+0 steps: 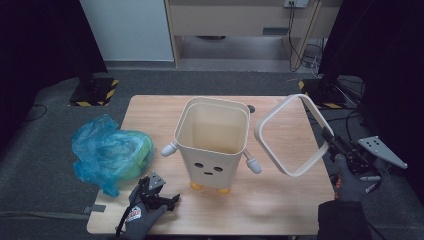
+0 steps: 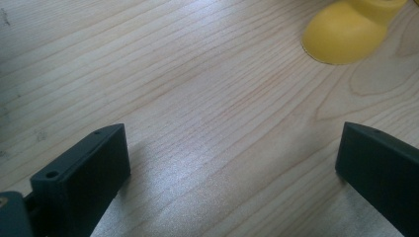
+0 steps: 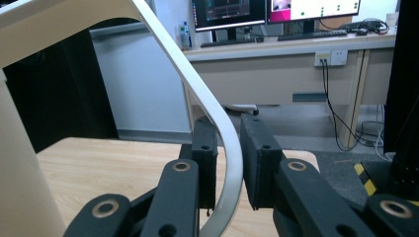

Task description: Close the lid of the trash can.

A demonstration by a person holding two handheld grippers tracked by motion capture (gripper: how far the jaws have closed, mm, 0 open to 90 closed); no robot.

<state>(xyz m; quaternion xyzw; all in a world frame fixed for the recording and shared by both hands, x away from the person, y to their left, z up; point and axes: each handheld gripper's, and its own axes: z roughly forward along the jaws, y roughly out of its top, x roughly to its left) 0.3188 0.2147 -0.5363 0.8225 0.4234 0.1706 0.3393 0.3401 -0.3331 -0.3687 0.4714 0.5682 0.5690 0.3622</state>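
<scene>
A cream bin (image 1: 214, 145) with a little face is stood near the middle of the table (image 1: 280, 200), its top open. Its square rim frame (image 1: 290, 135) is held tilted in the air over the table's right edge, clamped between the jaws of the right gripper (image 3: 228, 163), which are pressed on the frame's thin band. The left gripper (image 1: 161, 197) is rested low near the front edge, its jaws spread wide with nothing between them; one yellow foot (image 2: 346, 29) of the bin is seen just ahead of it. A crumpled blue bag (image 1: 107, 150) is lain at the left edge.

The frame is pinched at one narrow spot only, so it could swivel or slip in the jaws. If it is swung carelessly, the bin could be knocked, since nothing steadies it.
</scene>
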